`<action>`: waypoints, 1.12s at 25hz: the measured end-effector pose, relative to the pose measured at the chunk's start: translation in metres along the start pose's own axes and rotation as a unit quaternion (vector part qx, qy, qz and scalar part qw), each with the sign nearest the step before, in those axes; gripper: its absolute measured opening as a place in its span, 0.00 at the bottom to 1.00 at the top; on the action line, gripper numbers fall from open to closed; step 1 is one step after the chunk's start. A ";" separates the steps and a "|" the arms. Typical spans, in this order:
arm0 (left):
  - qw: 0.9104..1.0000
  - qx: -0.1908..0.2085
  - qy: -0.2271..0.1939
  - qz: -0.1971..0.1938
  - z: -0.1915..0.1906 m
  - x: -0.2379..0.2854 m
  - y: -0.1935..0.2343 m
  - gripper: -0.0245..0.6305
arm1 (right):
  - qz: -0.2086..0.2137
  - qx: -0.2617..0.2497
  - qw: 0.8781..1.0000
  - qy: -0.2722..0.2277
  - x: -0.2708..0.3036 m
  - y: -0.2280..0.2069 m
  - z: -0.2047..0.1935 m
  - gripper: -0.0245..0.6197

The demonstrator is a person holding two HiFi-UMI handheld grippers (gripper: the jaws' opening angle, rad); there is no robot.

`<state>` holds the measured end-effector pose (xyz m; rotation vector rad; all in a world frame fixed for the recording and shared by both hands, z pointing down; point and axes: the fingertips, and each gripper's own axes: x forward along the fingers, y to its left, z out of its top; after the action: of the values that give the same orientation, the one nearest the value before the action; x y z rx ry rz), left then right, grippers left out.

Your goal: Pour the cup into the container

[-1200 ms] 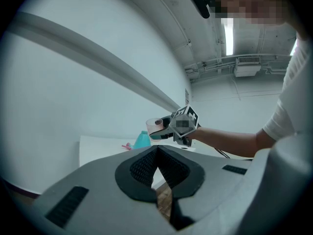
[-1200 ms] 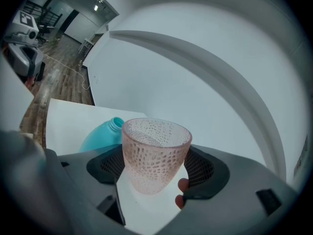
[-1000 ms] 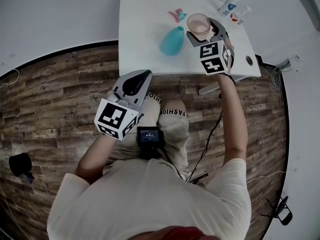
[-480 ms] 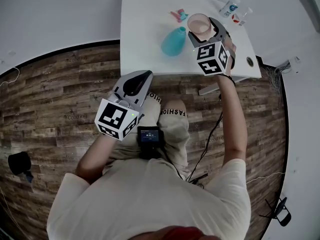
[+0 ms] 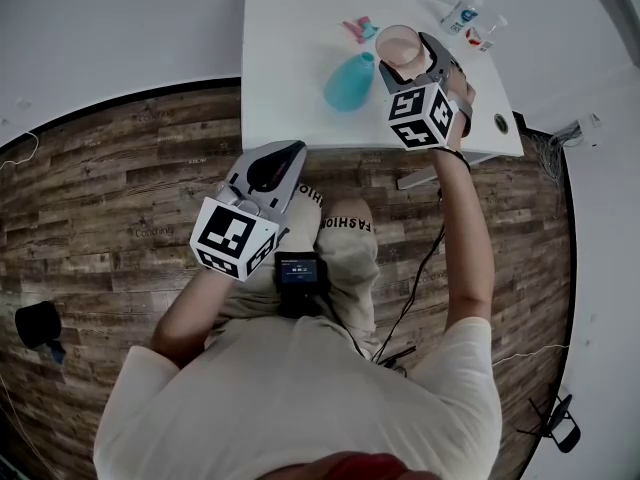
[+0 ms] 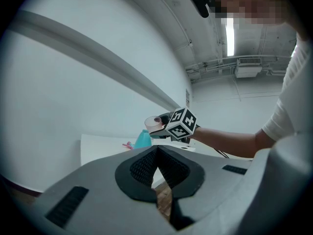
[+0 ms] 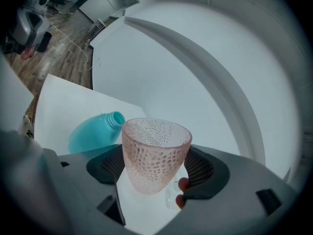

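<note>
The white desk [image 5: 290, 58] carries the teal container [image 5: 350, 81], which stands upright with its open neck up. My right gripper [image 5: 408, 60] hovers over the desk, its jaws pinching the pink textured cup [image 7: 155, 153] on both sides. The cup's long axis is near vertical, mouth up, just beside the container's neck. My left gripper [image 6: 157, 153] hangs over the wooden floor [image 5: 120, 188], jaws pressed together on nothing.
</note>
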<state>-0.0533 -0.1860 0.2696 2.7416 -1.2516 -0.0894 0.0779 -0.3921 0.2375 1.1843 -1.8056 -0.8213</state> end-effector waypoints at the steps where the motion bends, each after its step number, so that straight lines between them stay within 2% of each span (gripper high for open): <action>1: 1.000 0.000 0.000 0.000 0.000 0.000 0.000 0.05 | -0.001 -0.002 1.000 0.001 0.000 0.000 0.000 0.62; 28: 1.000 0.001 0.004 -0.001 -0.002 -0.001 0.000 0.06 | -0.024 -0.050 0.998 0.020 0.005 -0.003 0.004 0.62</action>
<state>-0.0541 -0.1850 0.2714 2.7429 -1.2463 -0.0776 0.0747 -0.3971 0.2350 1.1757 -1.6902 -0.8999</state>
